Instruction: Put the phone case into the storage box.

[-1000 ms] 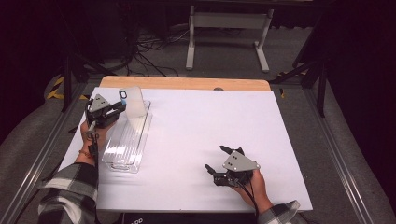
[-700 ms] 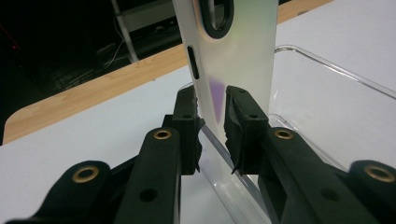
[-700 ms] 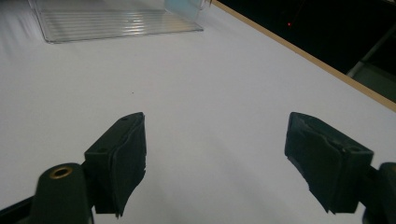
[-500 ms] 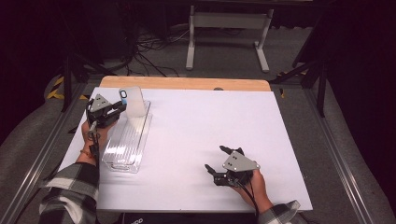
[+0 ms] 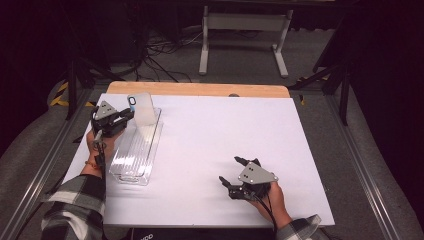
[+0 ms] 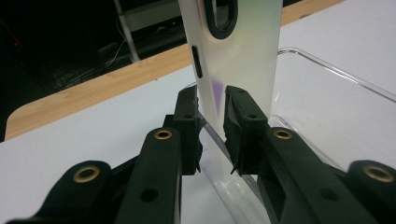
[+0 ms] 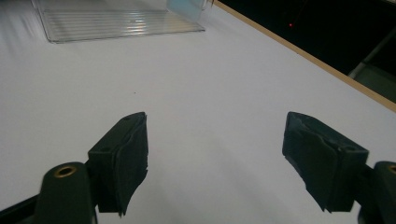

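Observation:
A white phone case [image 5: 141, 107] with a dark camera cut-out stands upright at the far end of a clear plastic tray [image 5: 131, 160] on the left of the table. My left gripper [image 5: 131, 114] is shut on the case's lower edge. In the left gripper view the two jaws pinch the case [image 6: 238, 51] just above the tray's rim [image 6: 336, 74]. My right gripper [image 5: 228, 170] rests near the front right of the table, open, with nothing between its jaws. The right gripper view shows its gap [image 7: 215, 158] over bare white table, with the tray [image 7: 116, 21] farther off.
The table has a white top [image 5: 225, 130] and a wooden far edge [image 5: 200, 89]. Behind it on the floor stand a white frame's legs [image 5: 240, 30] and loose cables [image 5: 160, 55]. Metal rails [image 5: 40, 170] run along both sides.

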Action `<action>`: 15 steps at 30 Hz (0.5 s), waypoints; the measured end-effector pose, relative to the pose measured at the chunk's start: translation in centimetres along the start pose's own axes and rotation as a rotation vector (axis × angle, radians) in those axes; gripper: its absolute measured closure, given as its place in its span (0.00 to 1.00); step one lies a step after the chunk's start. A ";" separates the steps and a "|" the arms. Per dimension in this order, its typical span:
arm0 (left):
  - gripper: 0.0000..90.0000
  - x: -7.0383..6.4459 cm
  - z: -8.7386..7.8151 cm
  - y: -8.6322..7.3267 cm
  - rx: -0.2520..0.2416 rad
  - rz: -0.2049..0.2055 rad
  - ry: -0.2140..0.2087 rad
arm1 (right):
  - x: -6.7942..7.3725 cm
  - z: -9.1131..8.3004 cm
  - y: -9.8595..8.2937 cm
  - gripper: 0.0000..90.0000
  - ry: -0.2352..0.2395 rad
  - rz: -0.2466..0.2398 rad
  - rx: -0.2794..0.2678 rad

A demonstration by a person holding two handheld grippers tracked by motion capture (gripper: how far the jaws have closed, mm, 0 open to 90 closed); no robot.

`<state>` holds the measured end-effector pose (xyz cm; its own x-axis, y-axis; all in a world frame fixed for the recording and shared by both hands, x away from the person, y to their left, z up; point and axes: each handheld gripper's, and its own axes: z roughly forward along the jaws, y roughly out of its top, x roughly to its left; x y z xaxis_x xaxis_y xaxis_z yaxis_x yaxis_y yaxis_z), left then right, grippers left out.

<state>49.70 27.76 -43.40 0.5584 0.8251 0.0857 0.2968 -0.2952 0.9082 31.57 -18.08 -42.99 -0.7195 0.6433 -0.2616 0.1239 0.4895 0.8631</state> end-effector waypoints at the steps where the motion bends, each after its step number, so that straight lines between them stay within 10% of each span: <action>1: 0.84 0.0 0.0 0.0 -0.001 -0.004 -0.004 | 0.0 0.0 0.0 0.26 -0.001 0.002 -0.001; 15: 0.84 0.0 -0.4 0.1 -0.007 -0.014 -0.019 | 0.0 0.0 0.0 0.26 0.002 0.004 -0.004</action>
<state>49.44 27.93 -43.19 0.5690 0.8198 0.0650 0.2995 -0.2801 0.9121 31.56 -18.12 -42.95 -0.7202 0.6442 -0.2574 0.1238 0.4844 0.8660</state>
